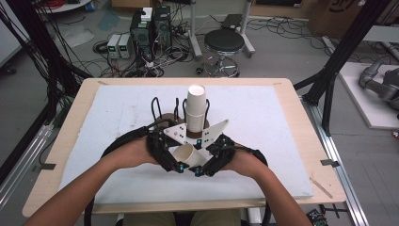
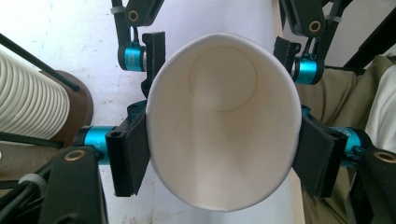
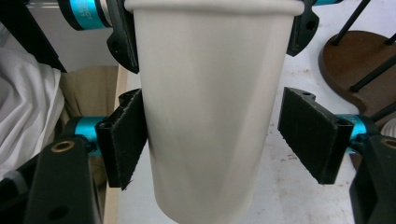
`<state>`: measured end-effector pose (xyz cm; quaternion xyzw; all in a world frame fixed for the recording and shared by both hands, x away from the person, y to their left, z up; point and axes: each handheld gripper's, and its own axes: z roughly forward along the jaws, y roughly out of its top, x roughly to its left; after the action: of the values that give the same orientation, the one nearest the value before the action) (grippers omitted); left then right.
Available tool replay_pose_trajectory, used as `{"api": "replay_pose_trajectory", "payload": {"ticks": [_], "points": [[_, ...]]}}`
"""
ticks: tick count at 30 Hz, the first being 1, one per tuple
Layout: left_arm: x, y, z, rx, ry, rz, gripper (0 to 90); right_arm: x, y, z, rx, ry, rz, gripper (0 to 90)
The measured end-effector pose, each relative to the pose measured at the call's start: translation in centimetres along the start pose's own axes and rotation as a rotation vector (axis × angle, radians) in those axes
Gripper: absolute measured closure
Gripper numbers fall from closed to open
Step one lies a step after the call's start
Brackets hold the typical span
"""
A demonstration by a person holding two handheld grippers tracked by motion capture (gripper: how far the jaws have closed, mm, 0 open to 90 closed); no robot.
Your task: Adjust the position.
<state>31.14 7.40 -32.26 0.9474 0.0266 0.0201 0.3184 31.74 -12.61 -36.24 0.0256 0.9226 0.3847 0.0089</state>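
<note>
High view. A white paper cup [image 1: 188,154] lay on its side low over the bench [image 1: 291,136], between the left gripper [image 1: 170,162] and the right gripper [image 1: 207,165], near the person's edge. Behind it a stack of cups [image 1: 195,106] stood upright in a black wire holder [image 1: 162,110] on a brown round base.

Left gripper view. The cup [image 2: 223,126] faced the camera mouth-first; its rim was squeezed to an oval with both jaws pressed on opposite sides, so these jaws were clenched on it. The inside was bare, with the round bottom visible.

Right gripper view. The cup [image 3: 210,116] ran lengthwise between the jaws, rim at the top. The left-hand jaw touched its wall; the right-hand jaw stood apart, so this grip was not closed.
</note>
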Motion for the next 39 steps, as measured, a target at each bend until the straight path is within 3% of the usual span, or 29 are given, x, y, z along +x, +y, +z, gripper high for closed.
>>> {"api": "replay_pose_trajectory", "payload": {"ticks": [6, 14, 21, 28, 36, 39], "points": [[0.0, 0.1, 0.2, 0.011, 0.000, 0.010, 29.4, -0.1, 0.0, 0.3, 0.018, 0.039, 0.001, 34.2], [-0.3, 0.3, 0.5, 0.029, 0.014, 0.017, 29.5, 0.0, 0.1, 0.8, 0.039, 0.040, 0.001, 35.3], [-0.4, 0.2, 0.4, 0.008, 0.018, 0.008, 28.9, 0.1, -0.1, 0.8, 0.023, 0.040, 0.008, 35.9], [-0.1, -0.6, -0.3, -0.127, 0.022, -0.051, 21.2, -0.2, -1.0, 0.5, -0.043, 0.043, 0.039, 36.0], [0.0, -2.5, -1.6, -0.335, 0.081, -0.116, 19.0, -0.6, -2.1, -0.5, -0.105, 0.020, 0.094, 35.8], [0.1, -3.5, -1.8, -0.391, 0.108, -0.151, 18.7, -0.7, -2.8, -0.9, -0.139, 0.002, 0.114, 35.8]]}}
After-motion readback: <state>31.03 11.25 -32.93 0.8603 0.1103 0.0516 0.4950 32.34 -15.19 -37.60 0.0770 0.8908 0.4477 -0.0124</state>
